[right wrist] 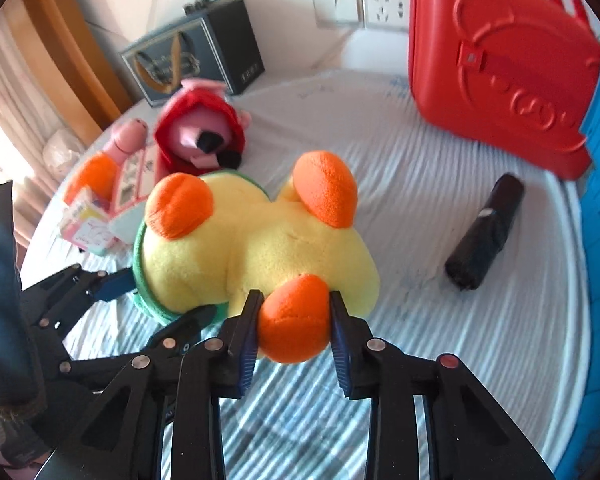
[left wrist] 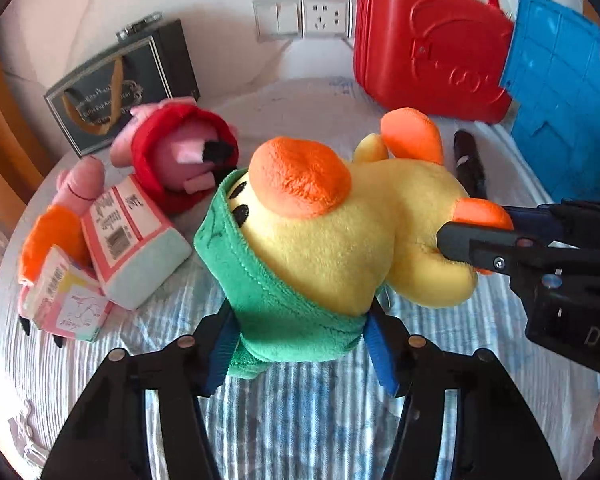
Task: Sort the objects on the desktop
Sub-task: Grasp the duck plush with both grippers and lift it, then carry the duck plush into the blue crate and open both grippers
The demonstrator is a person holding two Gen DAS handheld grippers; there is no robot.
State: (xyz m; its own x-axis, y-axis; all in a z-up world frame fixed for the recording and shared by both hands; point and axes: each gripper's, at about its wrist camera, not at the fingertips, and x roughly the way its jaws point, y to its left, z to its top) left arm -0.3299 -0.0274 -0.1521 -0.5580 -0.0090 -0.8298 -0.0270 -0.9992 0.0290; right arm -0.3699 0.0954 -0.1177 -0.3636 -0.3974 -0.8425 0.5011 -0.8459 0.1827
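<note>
Left wrist view: the left tool point(left wrist: 300, 332), bottom centre, is clamped on the green hood point(left wrist: 267, 280) of the duck point(left wrist: 340, 236), mid-frame above the table point(left wrist: 300, 400); the right tool point(left wrist: 476, 236) enters from the right, pinching an orange foot point(left wrist: 480, 212); the duck's long axis runs lower left to right.

Right wrist view: the right tool point(right wrist: 295, 328) grips that foot point(right wrist: 295, 324) at bottom centre; the left tool point(right wrist: 155, 300) holds the hood point(right wrist: 143, 276) at lower left; both ends held, equally near.
</note>
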